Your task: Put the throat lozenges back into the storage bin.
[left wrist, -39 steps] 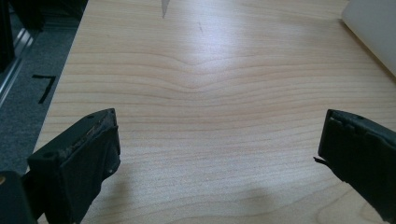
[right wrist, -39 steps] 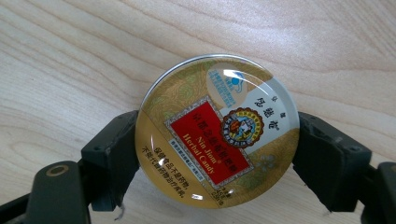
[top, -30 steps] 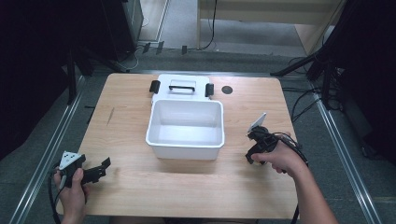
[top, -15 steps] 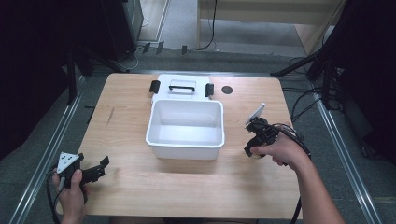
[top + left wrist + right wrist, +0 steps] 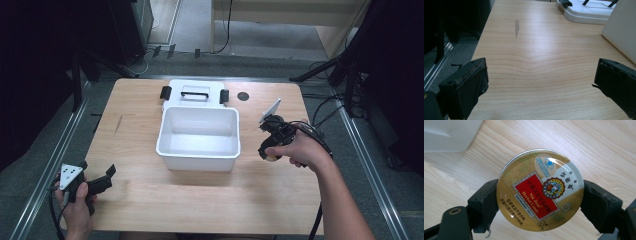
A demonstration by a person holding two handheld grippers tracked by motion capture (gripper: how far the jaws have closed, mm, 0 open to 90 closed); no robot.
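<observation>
Wooden table point(image 5: 200, 200) carries a white bin point(image 5: 198, 137) at centre, its lid point(image 5: 195, 94) behind. High view: right gripper point(image 5: 267, 150), forearm angled inward from below, sits just right of the bin; left gripper point(image 5: 107, 176) rests at the near left corner. Left gripper view: jaws spread apart over bare wood. Right gripper view: jaws clamp a round candy tin point(image 5: 540, 190) by its rim, label facing the camera.

The left gripper point(image 5: 540, 87) hovers over the bare wooden table point(image 5: 536, 50), its 2 black jaws wide apart with nothing between them. A white bin point(image 5: 621, 27) stands at the right edge, a white lid point(image 5: 586, 12) beyond it.
</observation>
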